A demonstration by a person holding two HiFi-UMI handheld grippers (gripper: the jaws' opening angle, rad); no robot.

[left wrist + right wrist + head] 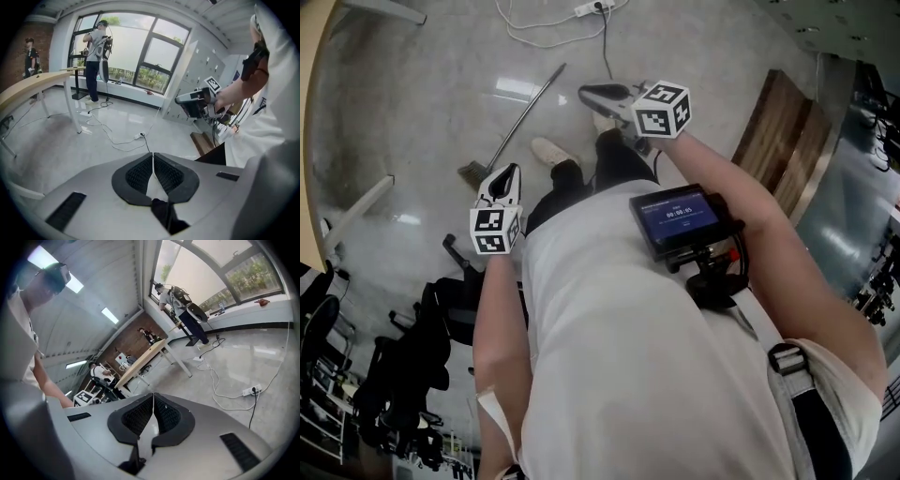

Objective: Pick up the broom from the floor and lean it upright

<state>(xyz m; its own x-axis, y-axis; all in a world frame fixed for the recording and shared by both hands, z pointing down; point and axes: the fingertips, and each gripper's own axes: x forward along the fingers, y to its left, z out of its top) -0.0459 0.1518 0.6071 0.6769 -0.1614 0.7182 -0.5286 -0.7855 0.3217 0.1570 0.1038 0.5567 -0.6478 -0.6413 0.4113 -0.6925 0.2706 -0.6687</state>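
The broom lies flat on the grey floor, with its thin handle running up-right and its brush head at the lower left. My left gripper hangs just right of the brush head, apart from it, its jaws shut and empty. My right gripper is higher, right of the handle's top end, also shut on nothing. In the left gripper view the pads meet, and the right gripper shows ahead. The right gripper view shows its own pads closed together. Neither gripper view shows the broom.
A white cable with a power strip lies on the floor beyond the broom. A wooden board is at the right, black office chairs at the lower left, a white table leg at the left. My shoes stand beside the broom.
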